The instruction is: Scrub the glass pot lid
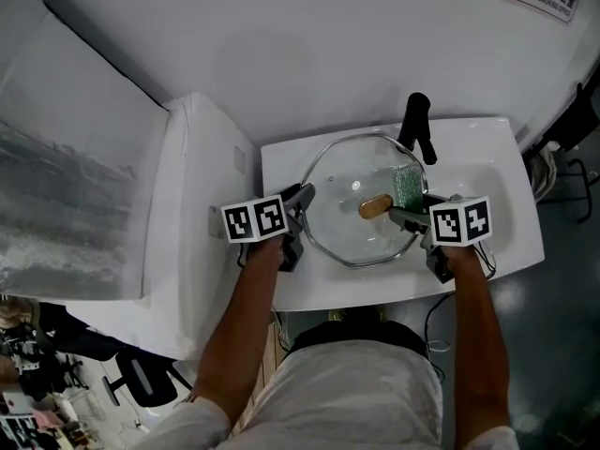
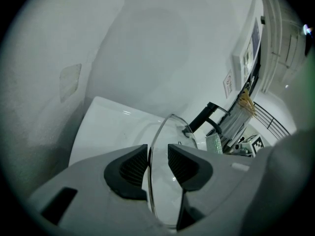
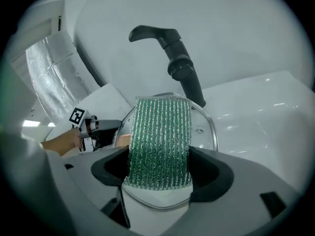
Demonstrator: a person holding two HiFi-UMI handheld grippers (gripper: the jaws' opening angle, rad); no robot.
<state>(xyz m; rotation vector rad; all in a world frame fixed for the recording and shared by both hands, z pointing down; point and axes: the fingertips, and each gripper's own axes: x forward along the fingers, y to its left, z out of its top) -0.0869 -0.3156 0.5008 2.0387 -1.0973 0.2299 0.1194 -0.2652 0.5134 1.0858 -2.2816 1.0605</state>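
Jaws on my left gripper (image 2: 157, 155) are clamped across the left rim of the glass pot lid (image 1: 345, 231), which sits over the basin of the white sink (image 1: 489, 162), just in front of the black faucet (image 1: 418, 126). Those of my right gripper (image 3: 160, 165) are closed on a green scouring pad (image 3: 160, 139), whose free end lies over the right part of the lid, just beside its wooden knob (image 1: 375, 206). Whether the pad actually presses on the glass I cannot tell.
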